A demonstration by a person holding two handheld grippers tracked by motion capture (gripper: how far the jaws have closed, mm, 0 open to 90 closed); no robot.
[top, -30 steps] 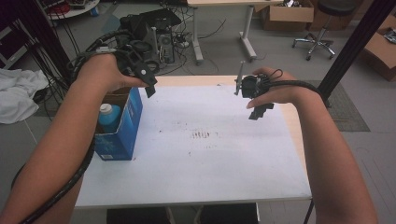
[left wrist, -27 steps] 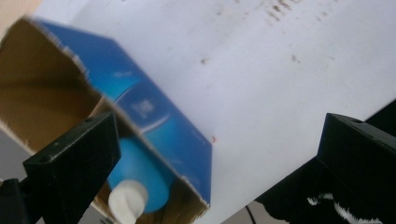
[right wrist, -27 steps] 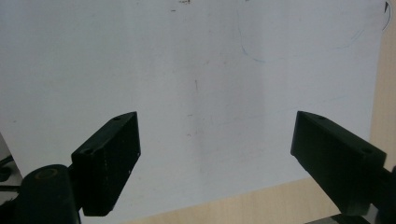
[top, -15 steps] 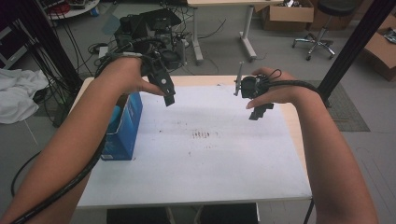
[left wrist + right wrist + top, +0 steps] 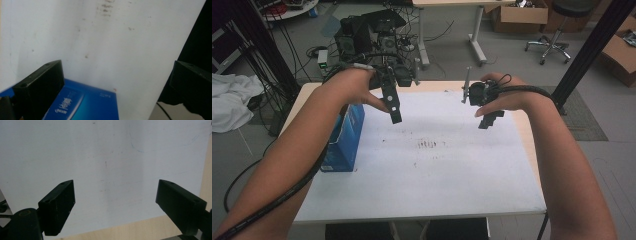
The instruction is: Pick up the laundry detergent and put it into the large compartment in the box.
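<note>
Blue cardboard box (image 5: 346,134) stands at the 9 o'clock edge of the white table sheet (image 5: 437,170), upright with its open top facing up; its contents cannot be made out. Left gripper (image 5: 393,107) hangs above the sheet just to the 3 o'clock side of the box, jaws spread wide with nothing between them; in the left gripper view the box (image 5: 85,102) lies below and between the jaws, not touched. Right gripper (image 5: 490,119) is held over the sheet toward 2 o'clock, well apart from the box, jaws likewise wide and empty. Judgement: the step in hand appears to be the left gripper's approach to the box. Recommended practice: square the jaws to one box wall or to the item inside, descend vertically, and close only once centred, since a light open carton may tip or slide toward the table edge.
</note>
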